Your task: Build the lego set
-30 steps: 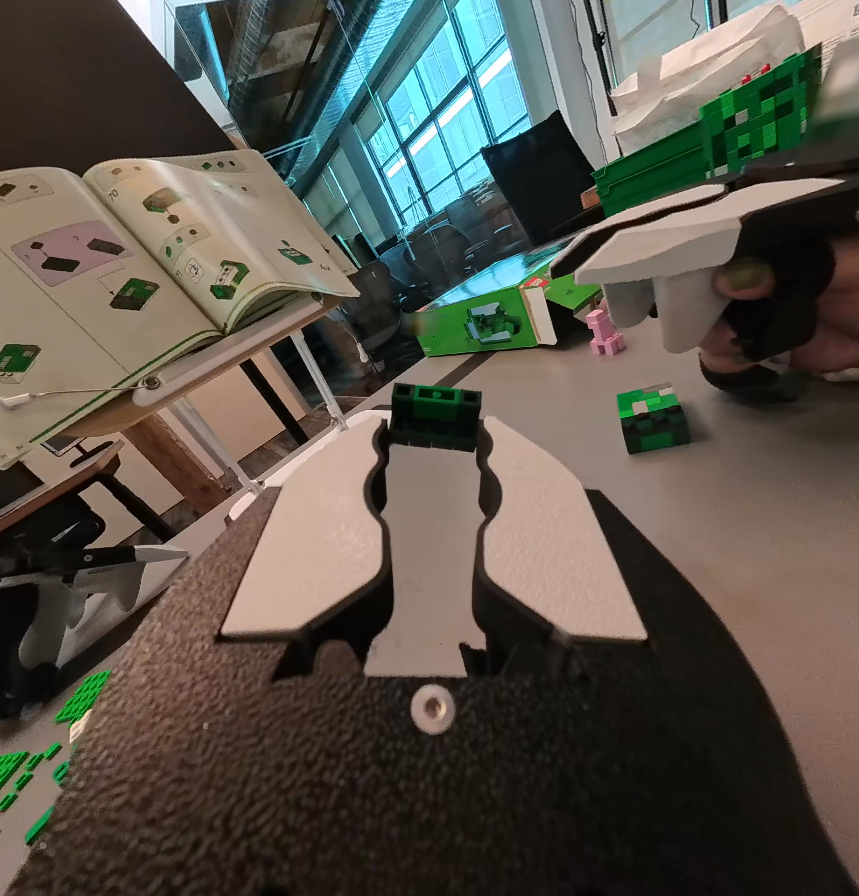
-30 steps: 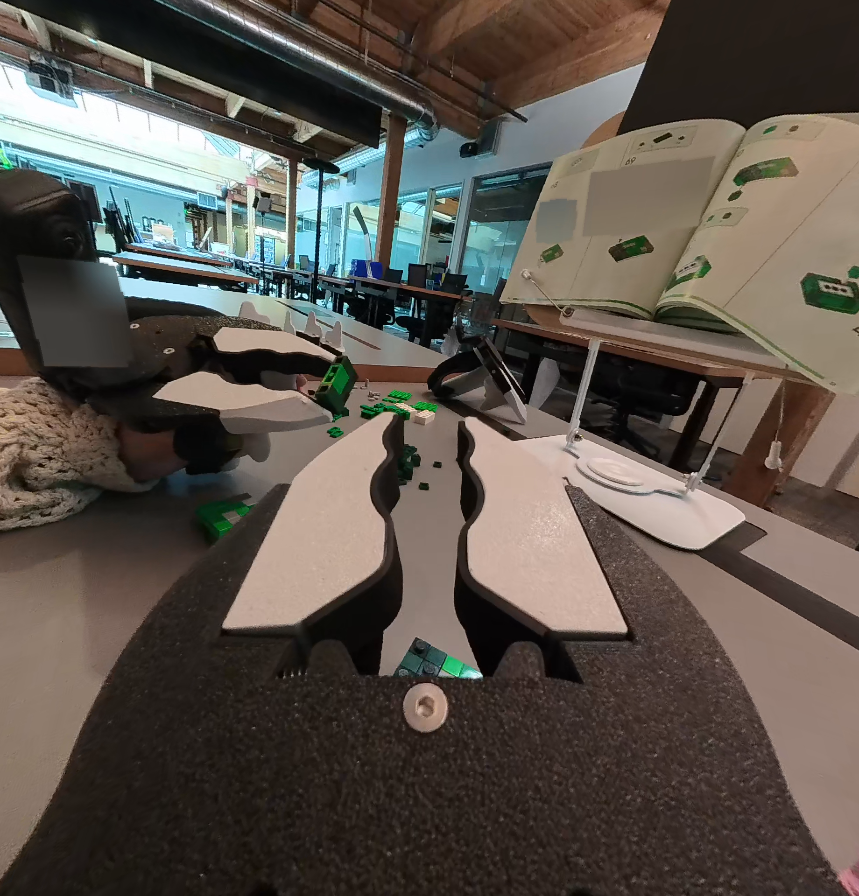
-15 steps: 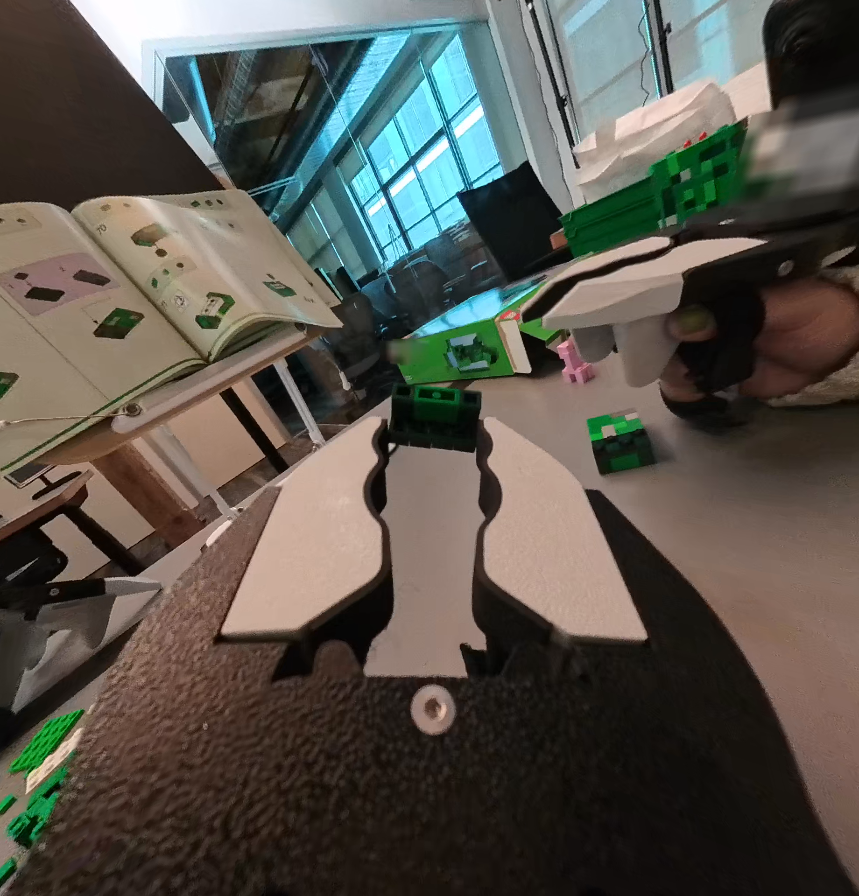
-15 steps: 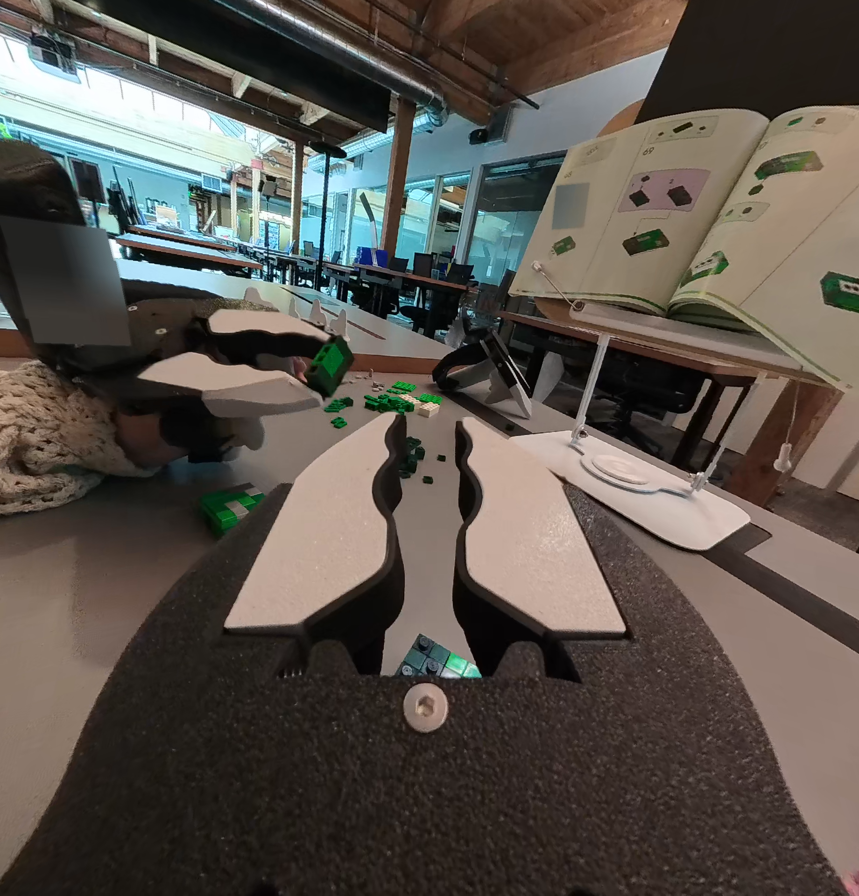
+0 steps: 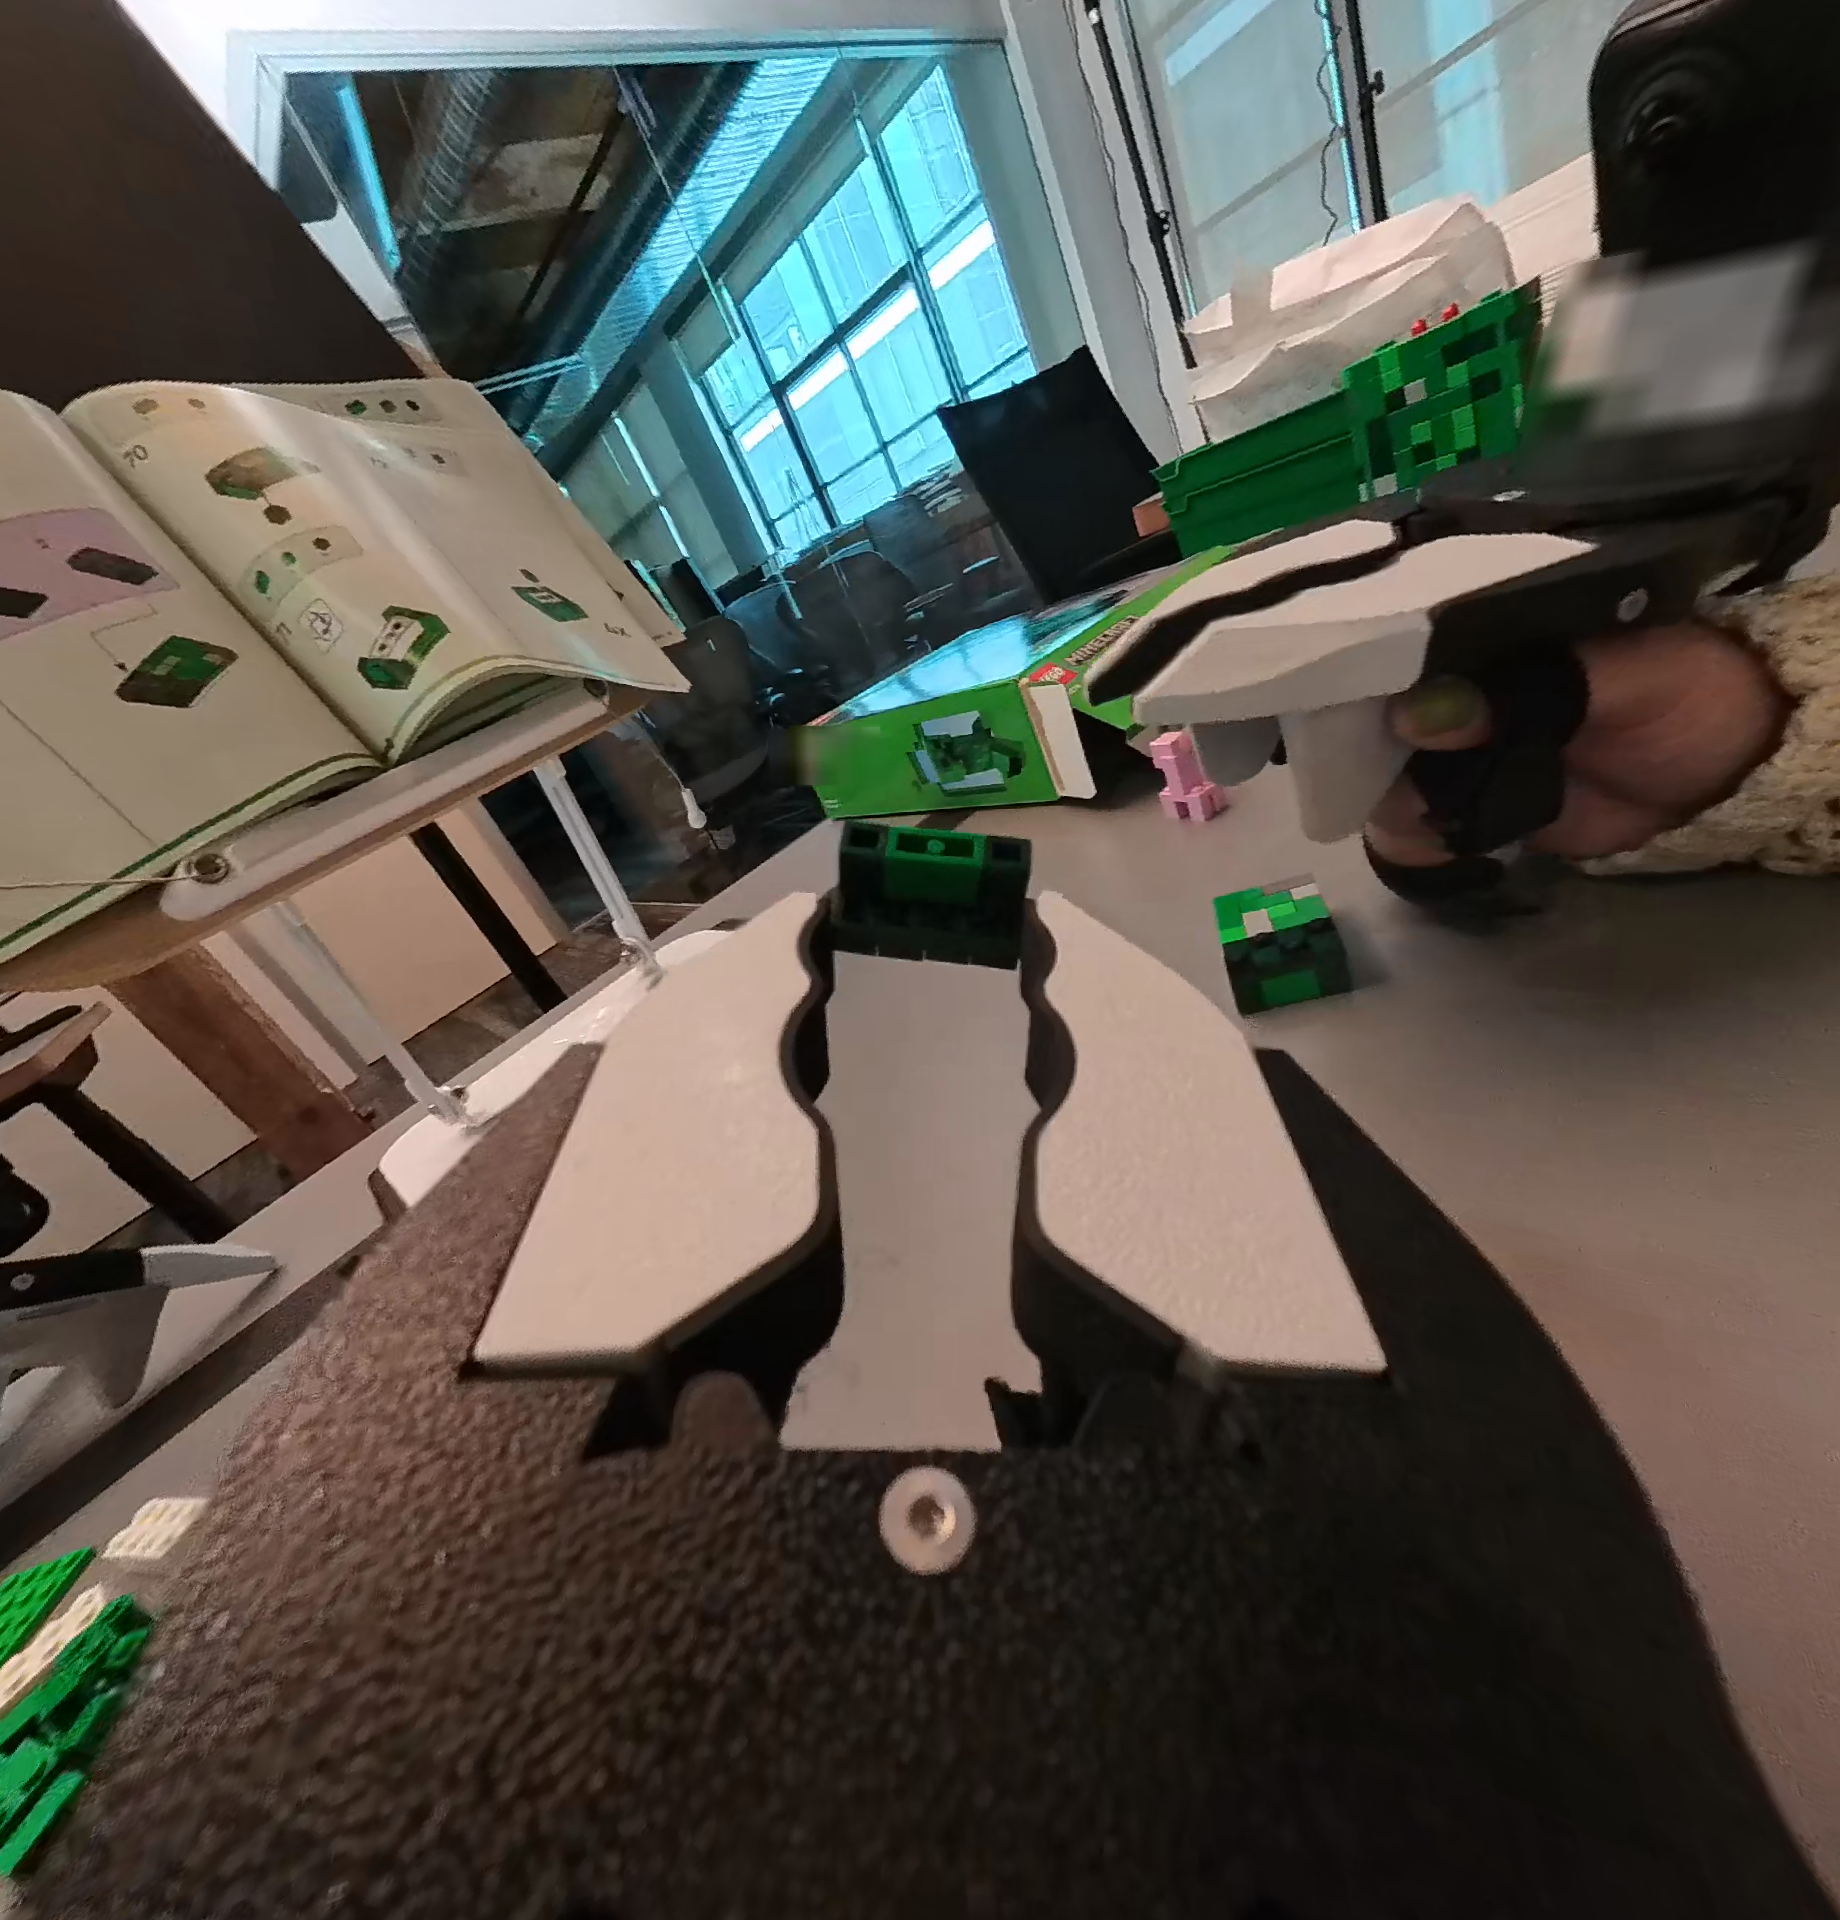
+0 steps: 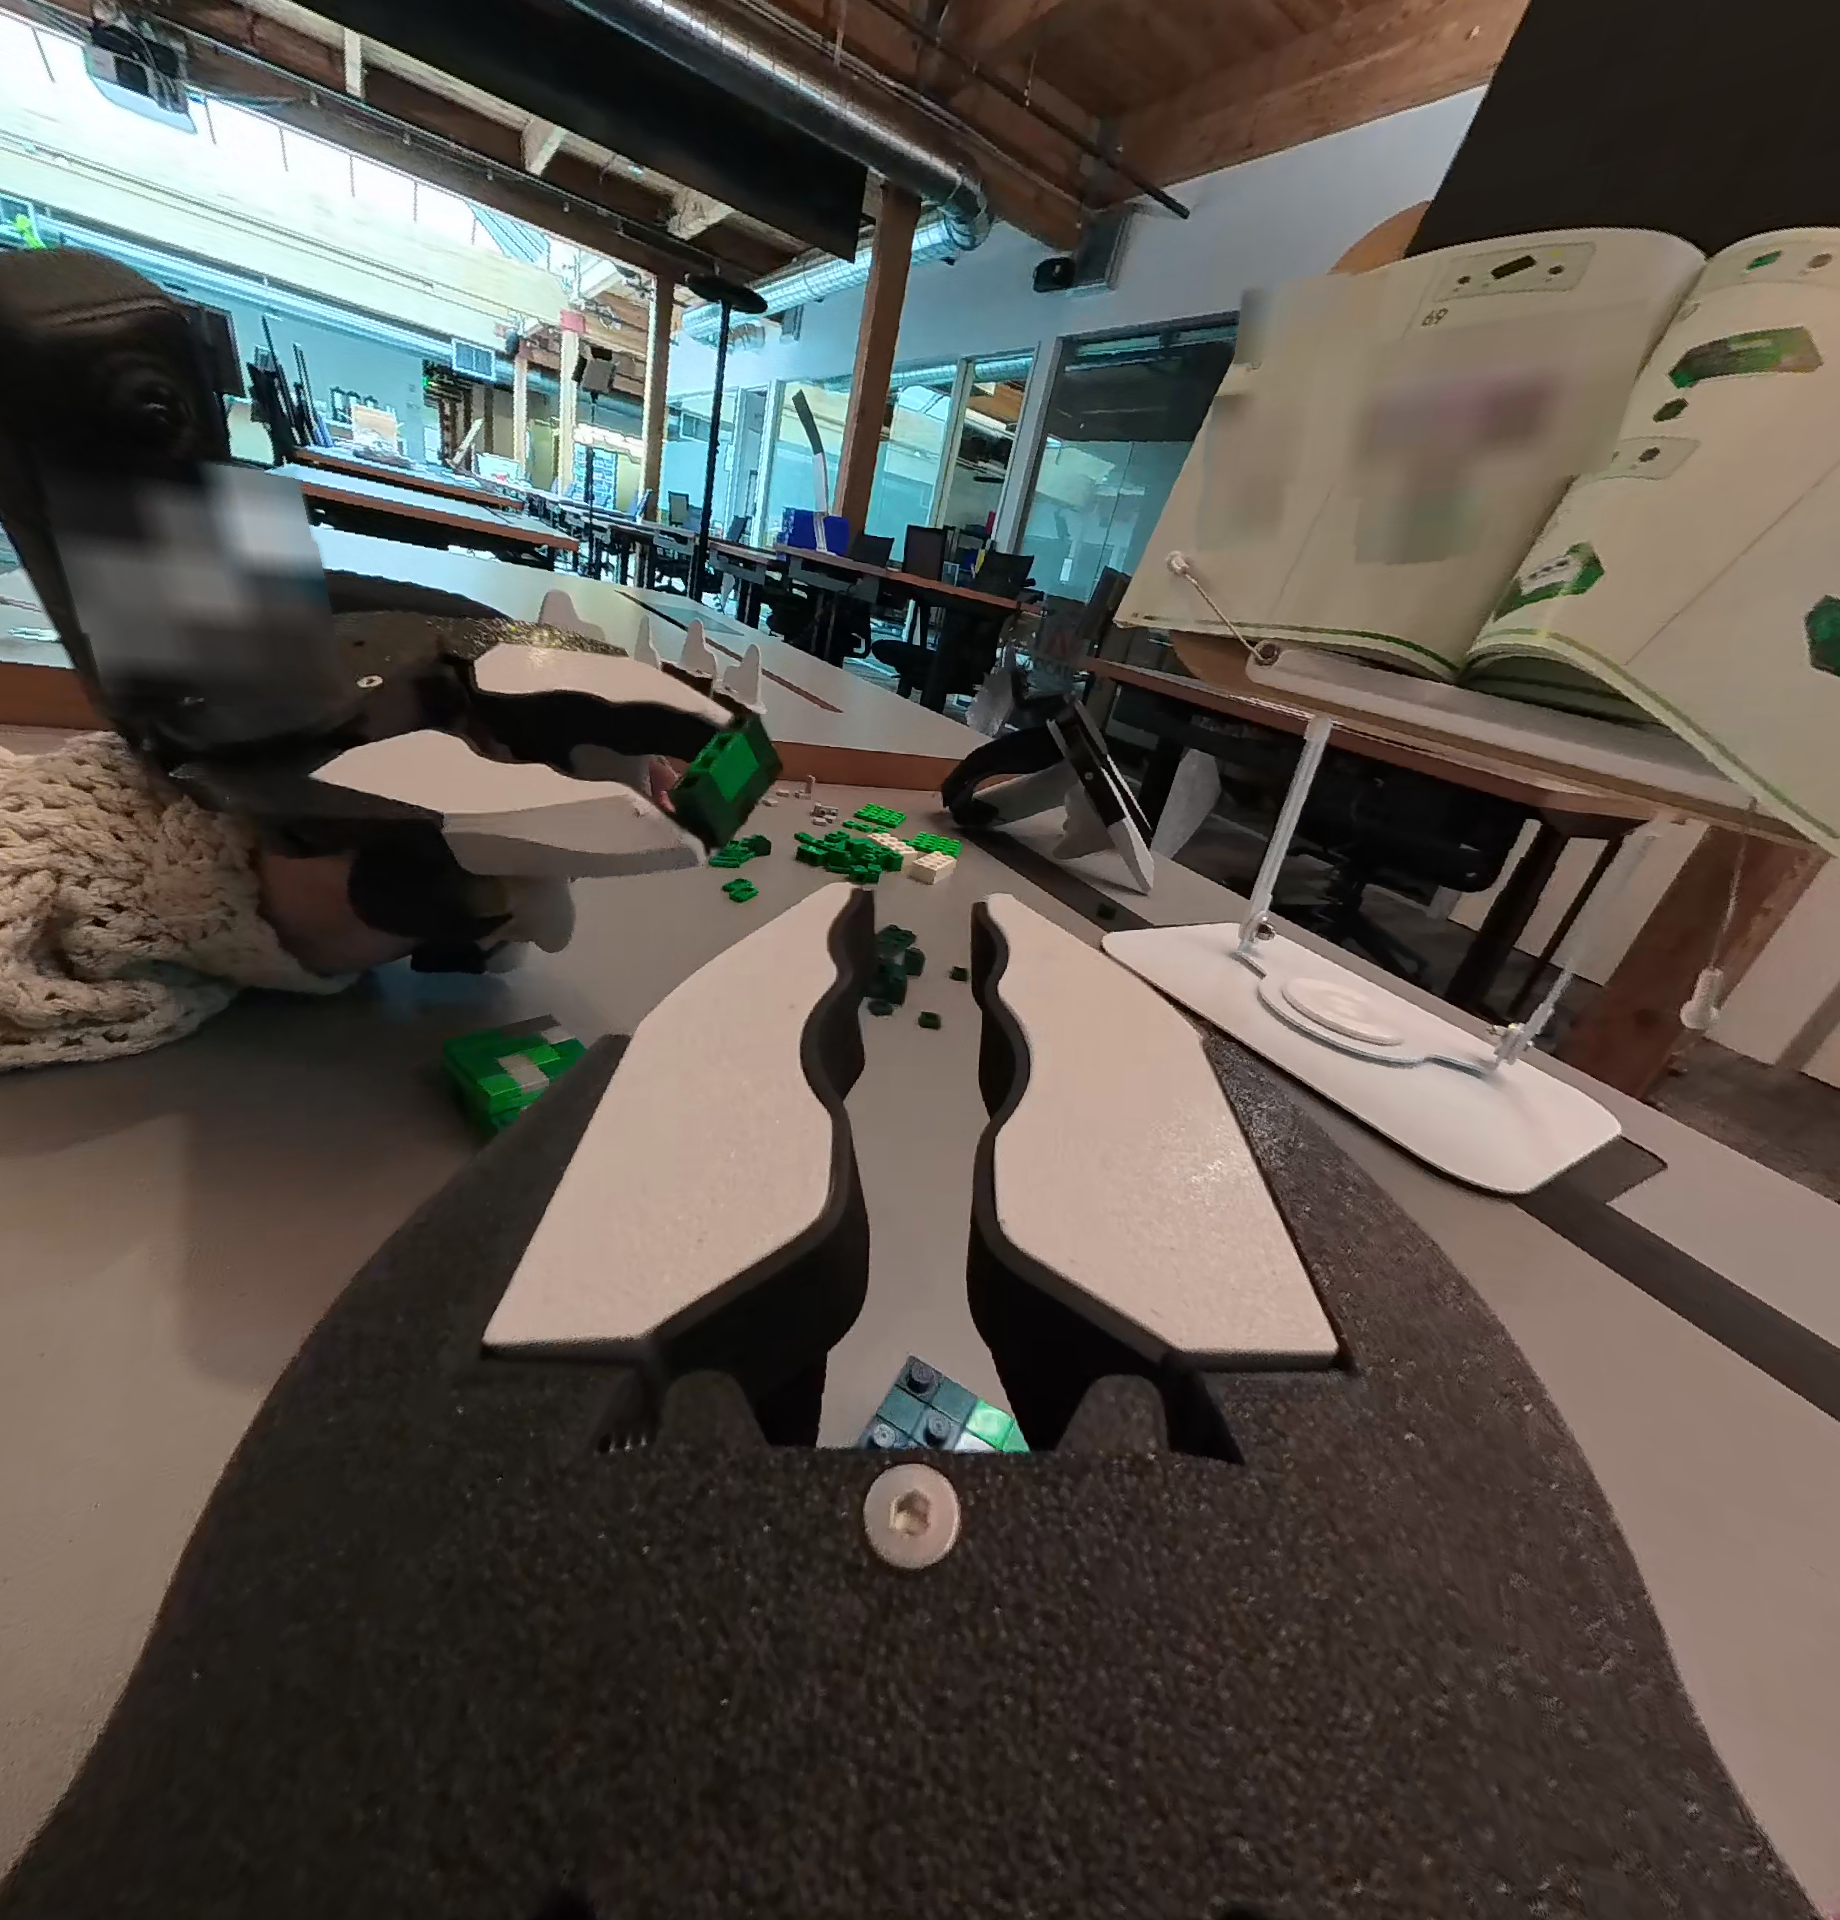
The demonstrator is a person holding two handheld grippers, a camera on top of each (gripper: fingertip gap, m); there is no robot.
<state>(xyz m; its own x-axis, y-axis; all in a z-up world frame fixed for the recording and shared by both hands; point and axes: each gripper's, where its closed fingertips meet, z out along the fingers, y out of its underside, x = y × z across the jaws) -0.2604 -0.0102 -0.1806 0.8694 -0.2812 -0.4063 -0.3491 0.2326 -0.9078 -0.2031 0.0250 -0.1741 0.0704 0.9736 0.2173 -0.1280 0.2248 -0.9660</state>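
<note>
Holding: a small dark-and-bright-green lego sub-assembly [image 5: 931,902] is pinched at the tips of the left gripper [image 5: 928,925], lifted clear of the grey table [image 5: 1518,1143].
Long axis: the piece's longer side is seen running crosswise between the two fingers; in the right wrist view the same piece [image 6: 727,777] is tilted, its broad face turned toward the right gripper.
Right gripper: its fingers [image 6: 911,925] are held a little apart with nothing between them; from the left wrist view it [image 5: 1134,665] hovers near, above and to the right of the held piece.
Step judged: the held piece is probably being offered for a mating part or checked against the open instruction booklet [image 5: 272,582] on its white stand [image 6: 1363,1029].
Doing it well: the pinch should be kept firm and the piece levelled, so studs can be met squarely; pressure is best applied along the stud direction.
Nearby: a finished green cube [image 5: 1282,954] sits just beside, on the table.
Farther: loose green bricks [image 6: 874,842] lie beyond; a green box [image 5: 937,748] and a pink figure [image 5: 1186,777] stand well apart.
</note>
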